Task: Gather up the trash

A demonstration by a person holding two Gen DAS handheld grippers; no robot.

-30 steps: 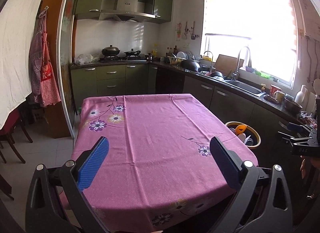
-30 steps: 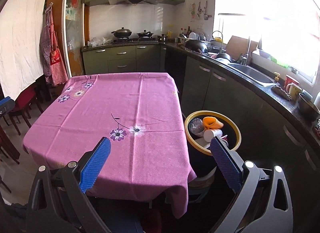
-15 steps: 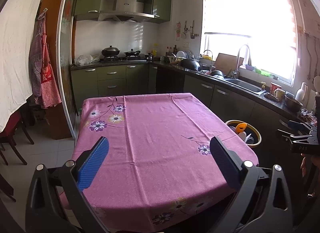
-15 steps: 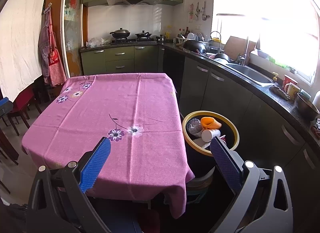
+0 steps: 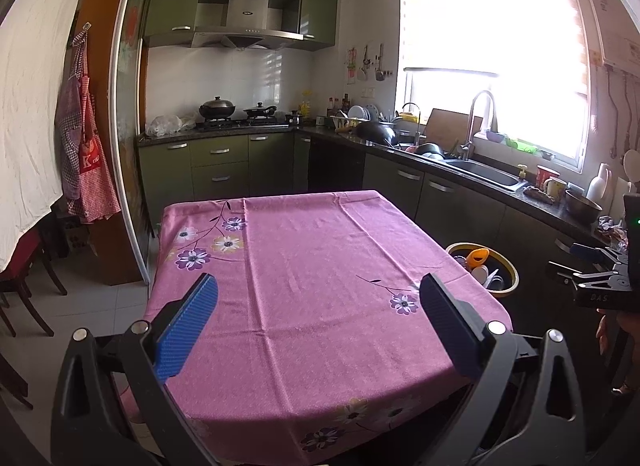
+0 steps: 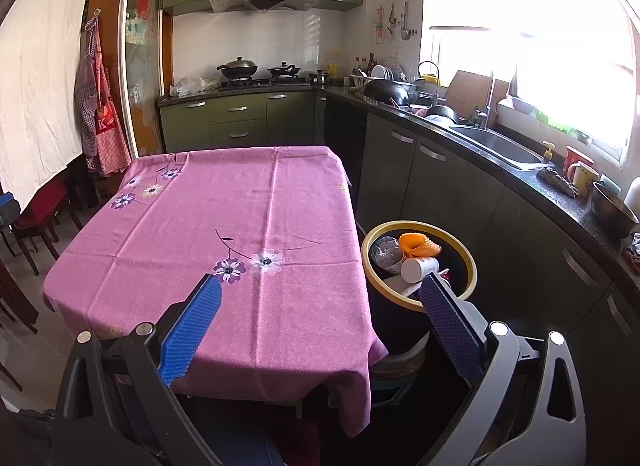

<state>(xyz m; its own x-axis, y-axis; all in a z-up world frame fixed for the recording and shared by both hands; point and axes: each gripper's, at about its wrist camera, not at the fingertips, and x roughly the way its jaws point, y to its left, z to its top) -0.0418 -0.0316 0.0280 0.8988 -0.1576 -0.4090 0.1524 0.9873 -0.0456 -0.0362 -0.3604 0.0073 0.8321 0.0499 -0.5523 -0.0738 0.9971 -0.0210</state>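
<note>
A black bin with a yellow rim point(image 6: 472, 266) point(image 5: 513, 278) stands on the floor by the table's right side. It holds an orange ridged cup point(image 6: 420, 246), a white cup point(image 6: 420, 268), a crumpled clear wrapper point(image 6: 386, 254) and paper. The table wears a pink flowered cloth point(image 5: 320, 286) point(image 6: 240, 225) with nothing on it. My left gripper point(image 5: 318, 324) hangs open over the table's near edge. My right gripper point(image 6: 320, 324) is open too, above the table's near right corner, its right finger point(image 6: 450, 326) in front of the bin.
Dark cabinets and a counter point(image 6: 520, 169) with a sink point(image 6: 496, 145), mugs and pans run along the right. A stove point(image 5: 240, 121) stands at the back. Chairs point(image 5: 24, 286) sit at the left. A narrow floor gap separates table and cabinets.
Both grippers have drifted slightly; the right wrist view has shifted a little so the bin sits closer to its right finger. Nothing was grasped or released.
</note>
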